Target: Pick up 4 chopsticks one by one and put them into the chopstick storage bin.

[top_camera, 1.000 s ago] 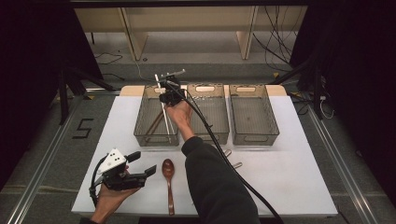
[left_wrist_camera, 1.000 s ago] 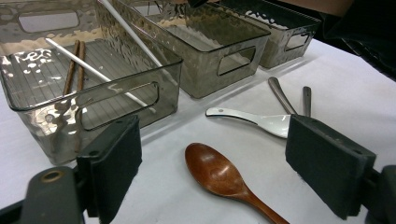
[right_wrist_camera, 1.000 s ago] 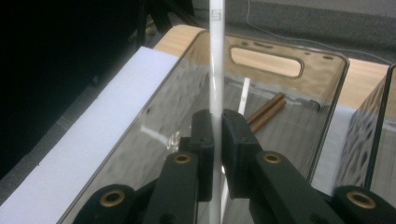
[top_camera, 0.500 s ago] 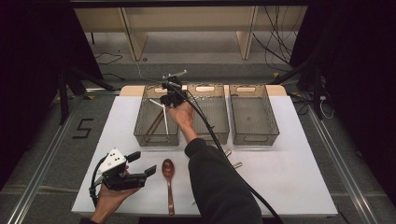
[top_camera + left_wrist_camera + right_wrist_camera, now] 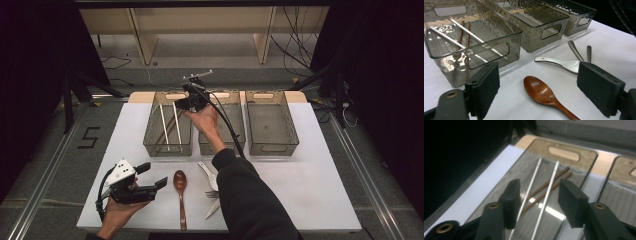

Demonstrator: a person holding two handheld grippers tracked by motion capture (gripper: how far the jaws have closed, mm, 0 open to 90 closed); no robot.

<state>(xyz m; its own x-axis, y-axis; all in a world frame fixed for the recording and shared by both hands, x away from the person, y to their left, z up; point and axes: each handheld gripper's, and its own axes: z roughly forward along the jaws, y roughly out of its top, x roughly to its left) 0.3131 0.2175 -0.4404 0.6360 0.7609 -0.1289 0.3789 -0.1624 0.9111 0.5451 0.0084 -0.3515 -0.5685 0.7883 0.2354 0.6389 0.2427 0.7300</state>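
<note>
My right gripper [image 5: 186, 102] has just been opening, nothing between its jaws; my left gripper [image 5: 150, 181] rests low, jaws wide.

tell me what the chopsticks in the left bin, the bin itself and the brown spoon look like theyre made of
White chopsticks: probably plastic or melamine, smooth, catching glare. Brown chopsticks: seemingly wood, thin and matte. Left bin: clear smoky plastic, glossy, with rippled walls and a ribbed floor. Brown spoon: likely lacquered wood, reddish grain under a soft sheen.

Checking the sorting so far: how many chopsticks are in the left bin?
4, all in the left bin: two white chopsticks lying lengthwise and two brown chopsticks beneath them.
</note>
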